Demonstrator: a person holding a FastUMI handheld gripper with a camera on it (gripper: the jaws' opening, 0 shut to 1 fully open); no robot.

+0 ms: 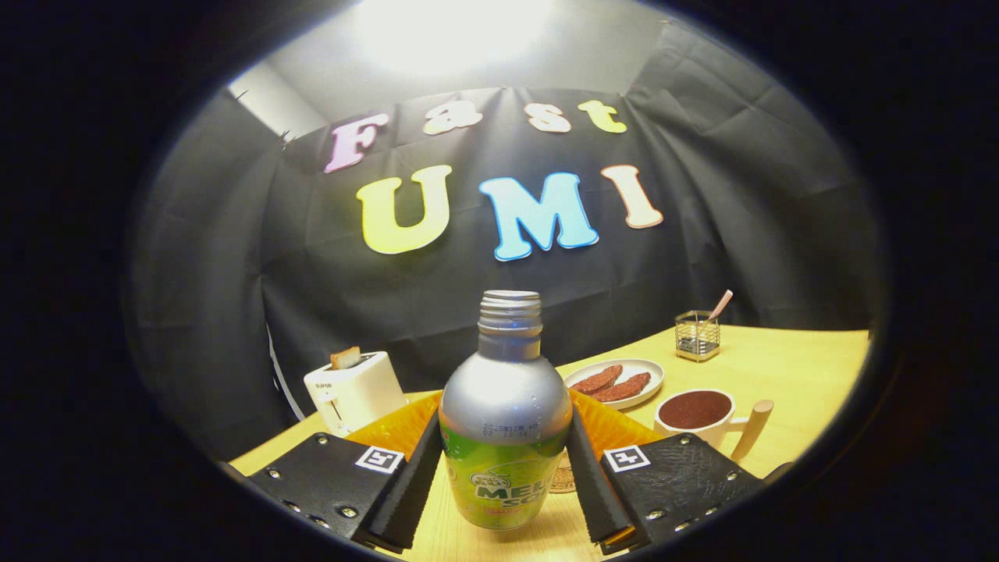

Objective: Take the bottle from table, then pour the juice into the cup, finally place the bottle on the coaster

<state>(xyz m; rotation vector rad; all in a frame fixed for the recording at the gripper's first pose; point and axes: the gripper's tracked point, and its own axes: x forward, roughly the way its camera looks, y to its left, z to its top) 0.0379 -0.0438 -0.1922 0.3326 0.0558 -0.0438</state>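
Bottle (pixel 505 421) upright, uncapped, clamped low on its body between both fingers of the hand-held gripper (pixel 503 468), apparently just above the worktop (pixel 788 375), mouth level so nothing spills; cup (pixel 697 414) ahead-right for the pour, coaster (pixel 562 480) peeking just behind the bottle.

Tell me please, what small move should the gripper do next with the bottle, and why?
Probably lift the bottle a little and carry it toward the cup. Both fingers of the gripper already press its sides, and its mouth has no cap. The cup stands beyond the fingers to the right, near the plate, and already looks filled with something dark.
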